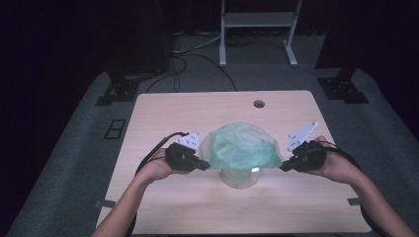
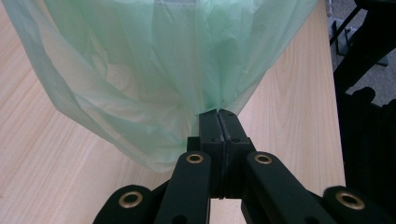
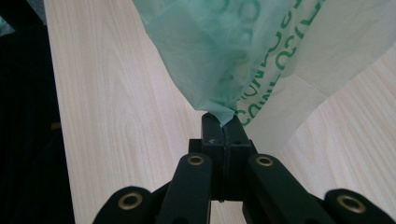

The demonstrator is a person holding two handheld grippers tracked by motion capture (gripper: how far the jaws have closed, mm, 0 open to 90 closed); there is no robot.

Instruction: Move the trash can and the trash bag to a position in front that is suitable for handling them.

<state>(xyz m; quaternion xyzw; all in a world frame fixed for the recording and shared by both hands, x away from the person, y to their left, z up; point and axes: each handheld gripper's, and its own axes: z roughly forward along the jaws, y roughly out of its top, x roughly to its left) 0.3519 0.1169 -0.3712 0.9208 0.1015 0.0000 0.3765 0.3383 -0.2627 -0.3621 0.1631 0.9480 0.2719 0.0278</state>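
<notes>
Green bag (image 1: 242,147) spread over a clear bowl (image 1: 239,177) at mid-table (image 1: 163,111), left gripper (image 1: 205,164) clenched on its left edge and right gripper (image 1: 282,168) clenched on its right edge, film pinched between closed jaws in both gripper views.

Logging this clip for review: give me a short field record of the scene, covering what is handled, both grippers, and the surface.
handled thing: green plastic bag, thin, see-through, draped over a clear round container
left gripper: shut on the bag's left edge
right gripper: shut on the bag's right edge
bag print: green lettering, seen in the right gripper view
surface: light wooden table with a round hole near its far edge
</notes>
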